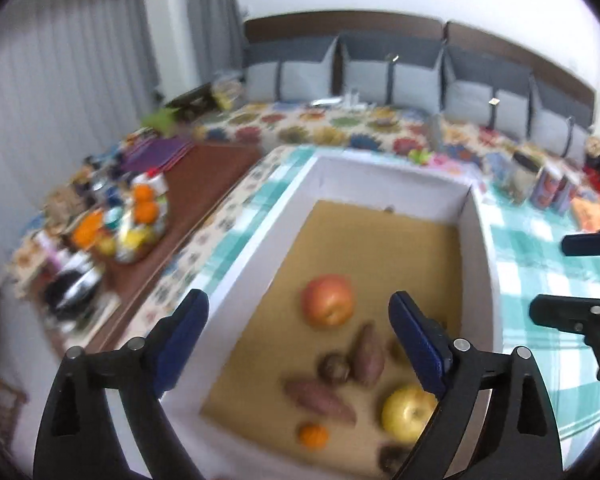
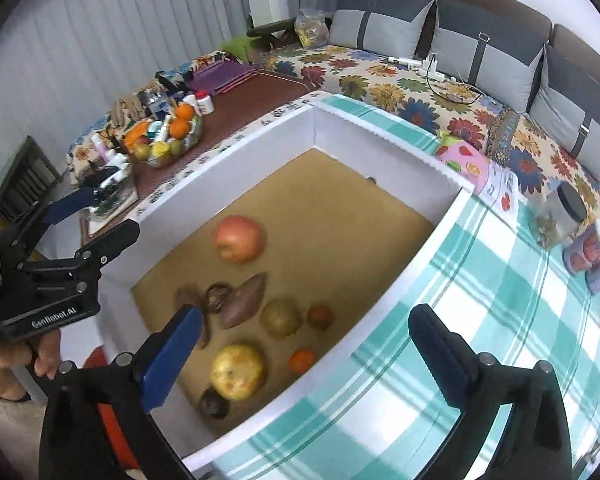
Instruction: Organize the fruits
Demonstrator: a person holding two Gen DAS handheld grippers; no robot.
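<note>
- Nearest to us, our left gripper (image 1: 298,340) hangs over the near-left part of the box with its blue-padded fingers (image 1: 418,344) spread wide and nothing between them.
- Our right gripper (image 2: 306,354) hovers over the box's near-right wall, fingers likewise wide apart and holding nothing; one finger is above the box floor, the other above the tablecloth (image 2: 480,304).
- Inside the white-walled box (image 2: 384,140), on its brown floor, we see all the produce gathered in the near half; the far half holds only a small dark speck (image 2: 371,179).
- A red apple (image 2: 239,239) sits farthest in, apart from the rest.
- Closer in, a sweet potato (image 2: 244,300) lies touching a dark round fruit (image 2: 217,298), with a second sweet potato (image 1: 320,400) just beside them.
- A greenish-brown round fruit (image 2: 281,317) sits beside a small reddish-brown fruit (image 2: 320,316).
- Nearest the front wall we find a yellow apple (image 2: 238,372), a small orange (image 2: 301,361) and another dark round fruit (image 2: 214,403).
- The box stands on a teal-and-white checked tablecloth.
- To the right on the cloth stand a dark-lidded jar (image 2: 560,216) and printed cans (image 2: 590,250).
- To the left, a brown side table (image 2: 252,100) carries a bowl of oranges and bottles (image 2: 166,136).
- Behind, we see a floral-covered couch (image 2: 380,80) with grey cushions (image 2: 376,28).
- The left-wrist view is blurred, so finer detail there we cannot make out.
</note>
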